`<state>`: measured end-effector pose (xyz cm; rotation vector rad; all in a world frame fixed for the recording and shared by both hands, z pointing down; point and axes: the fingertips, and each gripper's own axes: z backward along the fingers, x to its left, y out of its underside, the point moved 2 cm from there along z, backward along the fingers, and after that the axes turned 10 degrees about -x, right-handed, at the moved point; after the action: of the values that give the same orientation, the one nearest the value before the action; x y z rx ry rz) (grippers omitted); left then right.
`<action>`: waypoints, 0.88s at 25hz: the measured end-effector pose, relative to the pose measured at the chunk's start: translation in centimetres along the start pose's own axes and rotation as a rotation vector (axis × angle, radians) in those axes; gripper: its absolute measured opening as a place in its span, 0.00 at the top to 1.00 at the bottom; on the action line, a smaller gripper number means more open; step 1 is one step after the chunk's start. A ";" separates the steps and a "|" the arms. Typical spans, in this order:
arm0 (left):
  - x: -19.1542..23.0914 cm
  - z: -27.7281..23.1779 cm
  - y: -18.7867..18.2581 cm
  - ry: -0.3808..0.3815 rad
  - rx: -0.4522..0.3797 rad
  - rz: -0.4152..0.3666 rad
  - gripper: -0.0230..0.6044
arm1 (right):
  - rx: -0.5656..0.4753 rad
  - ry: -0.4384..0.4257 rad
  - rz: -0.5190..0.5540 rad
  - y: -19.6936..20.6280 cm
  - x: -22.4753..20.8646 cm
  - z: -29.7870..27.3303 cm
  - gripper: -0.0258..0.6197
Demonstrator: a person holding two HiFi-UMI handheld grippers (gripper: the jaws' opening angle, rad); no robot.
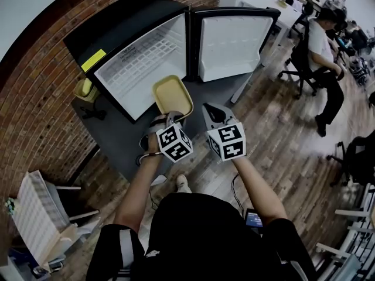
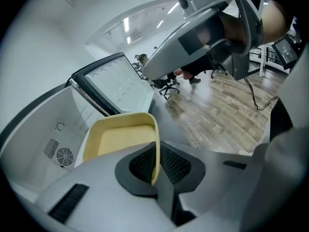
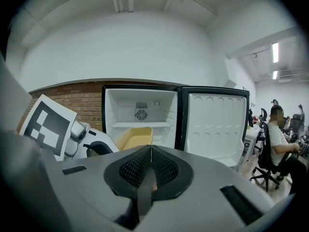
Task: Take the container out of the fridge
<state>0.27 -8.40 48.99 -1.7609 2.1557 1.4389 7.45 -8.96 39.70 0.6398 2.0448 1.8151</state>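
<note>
Yellow container (image 1: 172,94) partly behind left gripper (image 1: 172,116)

1. One fridge (image 1: 140,45), at 11 o'clock in the head view.
2. One fridge door (image 1: 231,45), open, at 12 o'clock.
3. One yellow container (image 1: 173,95), near centre.
4. Two hand-held grippers: left hand-held gripper (image 1: 170,117) and right hand-held gripper (image 1: 208,107), at 6 o'clock of the container.
5. Two marker cubes: left cube (image 1: 174,142), right cube (image 1: 227,140).
6. One fan (image 3: 141,114) on the fridge's rear wall.
7. One seated person (image 1: 325,57) at 2 o'clock; figures beyond are too small to count.
</note>
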 end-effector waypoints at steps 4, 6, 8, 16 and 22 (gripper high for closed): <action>-1.5 1.3 -0.8 -0.016 0.006 0.008 0.92 | -0.006 -0.017 0.006 -0.1 0.7 2.0 0.90; -2.3 2.0 -1.1 -0.023 0.009 0.013 0.92 | -0.012 -0.023 0.004 -0.1 1.0 3.1 0.90; -3.2 2.8 -1.4 -0.028 0.010 0.018 0.92 | -0.020 -0.027 -0.004 0.0 1.5 4.2 0.90; -6.2 5.2 -2.4 -0.047 0.026 0.015 0.92 | -0.031 -0.045 -0.013 0.4 2.9 8.0 0.90; -8.1 6.6 -3.2 -0.062 0.031 0.007 0.92 | -0.042 -0.051 -0.011 0.7 3.6 10.3 0.90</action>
<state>2.33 2.19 47.38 -1.6773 2.1439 1.4334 9.90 1.68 39.17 0.6549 1.9686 1.8111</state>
